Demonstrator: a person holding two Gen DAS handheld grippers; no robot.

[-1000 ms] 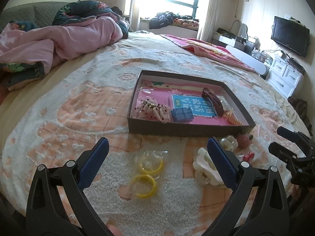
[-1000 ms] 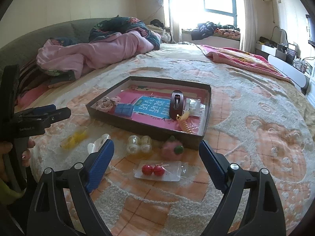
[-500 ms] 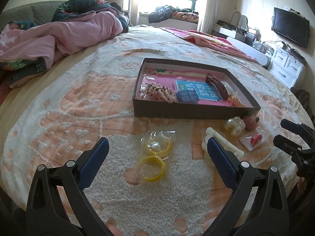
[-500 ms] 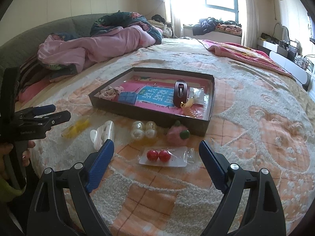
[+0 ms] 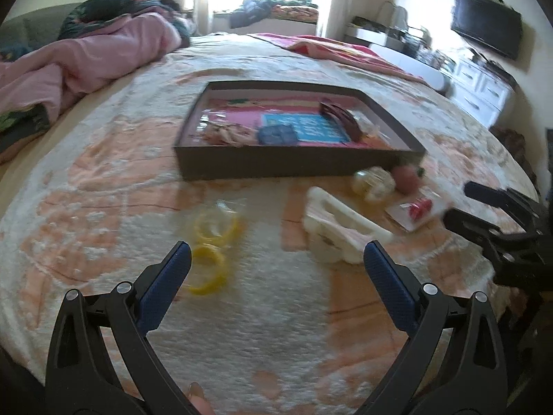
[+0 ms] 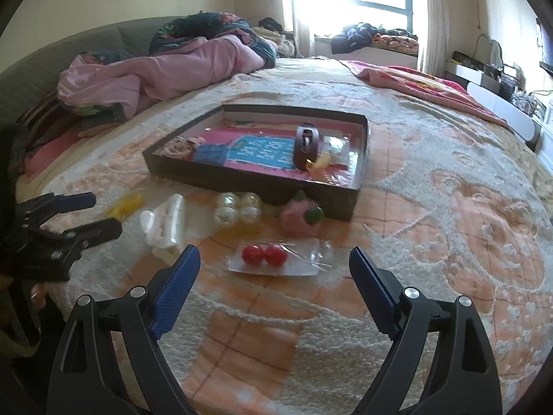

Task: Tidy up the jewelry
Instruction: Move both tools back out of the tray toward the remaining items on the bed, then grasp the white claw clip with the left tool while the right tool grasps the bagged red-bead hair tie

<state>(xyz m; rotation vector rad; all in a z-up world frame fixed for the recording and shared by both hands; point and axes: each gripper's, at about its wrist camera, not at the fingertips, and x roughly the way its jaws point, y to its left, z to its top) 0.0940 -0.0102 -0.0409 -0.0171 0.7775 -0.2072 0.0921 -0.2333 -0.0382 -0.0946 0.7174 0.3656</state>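
A shallow dark box (image 5: 297, 167) (image 6: 255, 181) lies on the bed with a brown hair clip (image 6: 307, 145), a blue piece and beads inside. In front of it lie yellow bangles (image 5: 209, 269), a white claw clip (image 5: 340, 231) (image 6: 166, 223), clear balls (image 6: 238, 207), a pink strawberry piece (image 6: 299, 219) and a packet with two red beads (image 6: 266, 255). My left gripper (image 5: 276, 256) is open over the blanket, between the bangles and the white clip. My right gripper (image 6: 274, 259) is open, just short of the red bead packet, nothing between its fingers.
A pink quilt (image 6: 166, 69) is heaped at the back left of the bed. A red blanket (image 6: 418, 84) lies at the back right. A television (image 5: 487, 29) and white drawers (image 5: 484, 91) stand against the right wall.
Both grippers have sunk and come closer to the items in front of the box. The left one now looks lower across the bangles and white clip. Both stay open.
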